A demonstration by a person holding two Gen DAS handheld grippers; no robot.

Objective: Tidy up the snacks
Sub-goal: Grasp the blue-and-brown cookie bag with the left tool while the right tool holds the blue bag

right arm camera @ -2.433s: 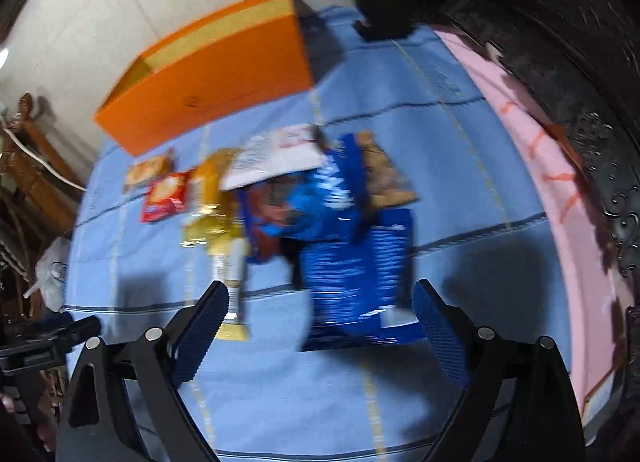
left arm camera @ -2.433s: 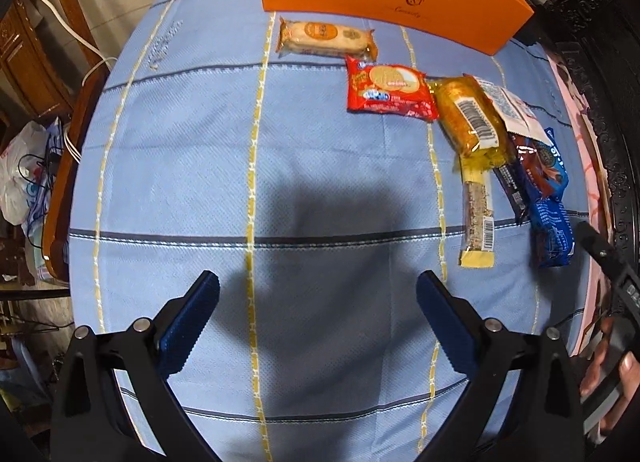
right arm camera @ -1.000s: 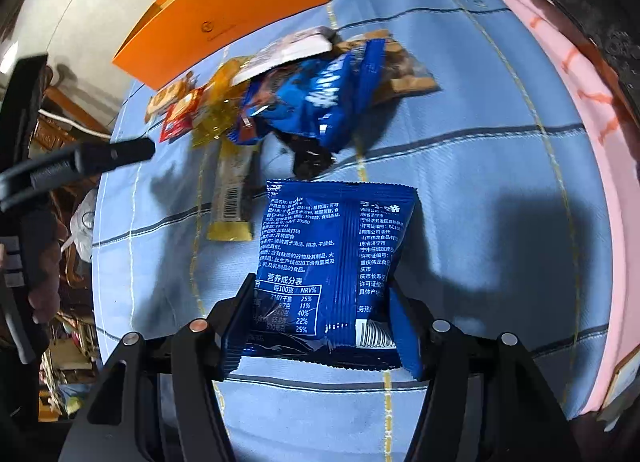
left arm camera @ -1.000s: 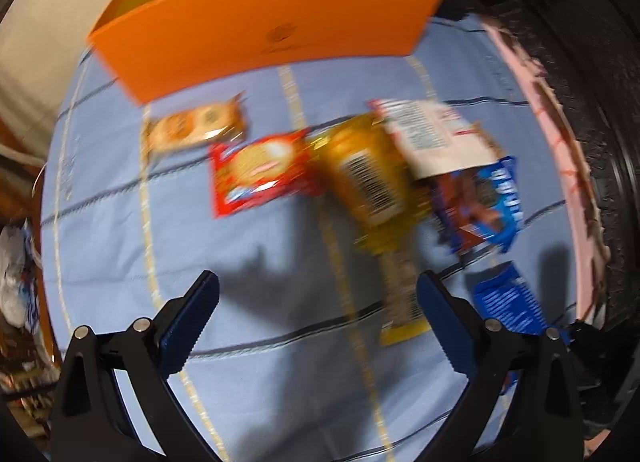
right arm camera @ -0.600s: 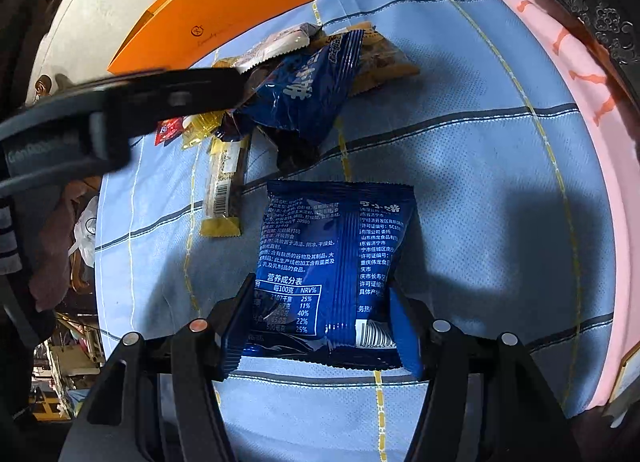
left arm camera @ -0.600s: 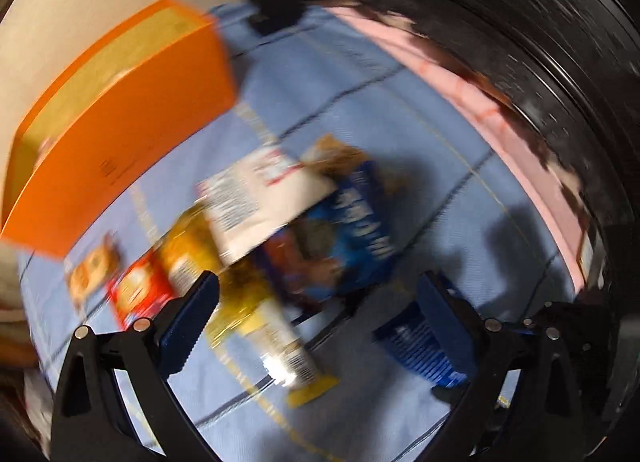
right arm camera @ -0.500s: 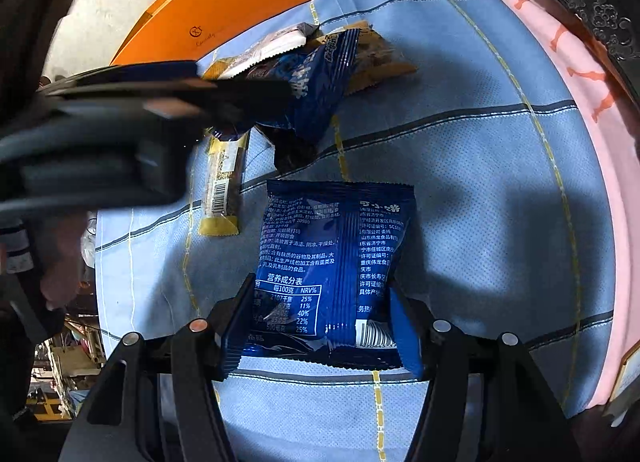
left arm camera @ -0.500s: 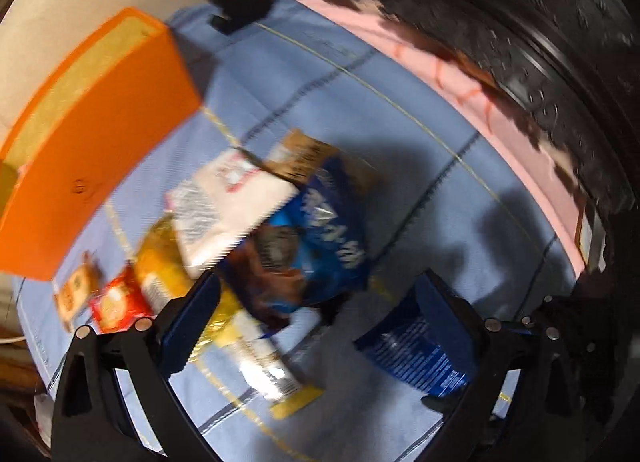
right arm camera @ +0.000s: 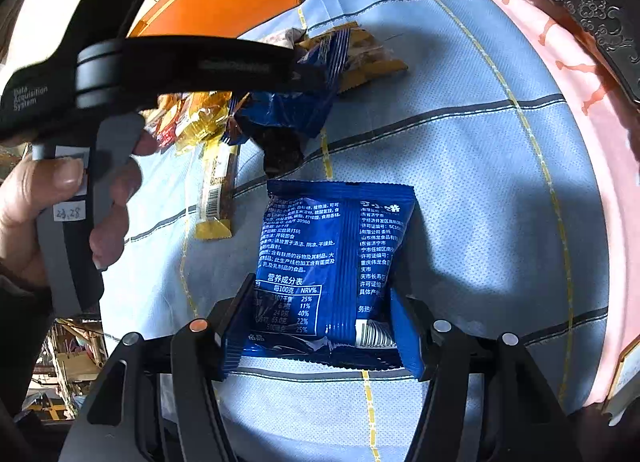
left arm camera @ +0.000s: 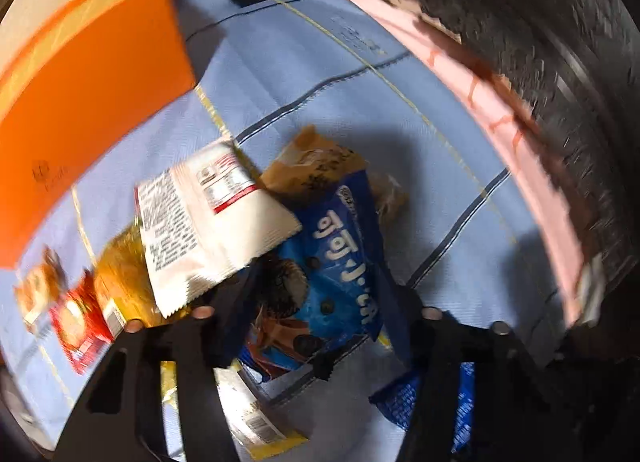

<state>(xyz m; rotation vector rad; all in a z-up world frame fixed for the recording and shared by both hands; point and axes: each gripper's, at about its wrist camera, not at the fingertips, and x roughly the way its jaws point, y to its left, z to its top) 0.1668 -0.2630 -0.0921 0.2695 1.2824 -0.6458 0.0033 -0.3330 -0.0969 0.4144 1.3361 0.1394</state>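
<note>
In the left wrist view my left gripper [left arm camera: 316, 302] points down into the snack pile. Its jaws are closing, and a blue cookie packet [left arm camera: 344, 258] fills the gap, touched on both sides. The right wrist view shows that packet [right arm camera: 288, 110] crumpled under the left gripper's black body, which a hand [right arm camera: 48, 198] holds. My right gripper [right arm camera: 320, 326] is shut on the near end of a dark blue packet [right arm camera: 332, 250] with a printed nutrition table; the rest lies flat on the blue cloth. This packet [left arm camera: 400, 398] also shows at the lower right of the left wrist view.
An orange box [left arm camera: 80, 82] stands at the far left. A white packet [left arm camera: 208, 222], a tan packet [left arm camera: 316, 166], a yellow packet [left arm camera: 120, 282], a red packet [left arm camera: 76, 326] and a long bar [right arm camera: 216, 190] lie in the pile. A pink strip [right arm camera: 592, 110] and dark carved furniture border the right.
The left gripper swung right from the bare cloth over the pile, came down on the blue cookie packet and narrowed its jaws. The right gripper held still on its packet.
</note>
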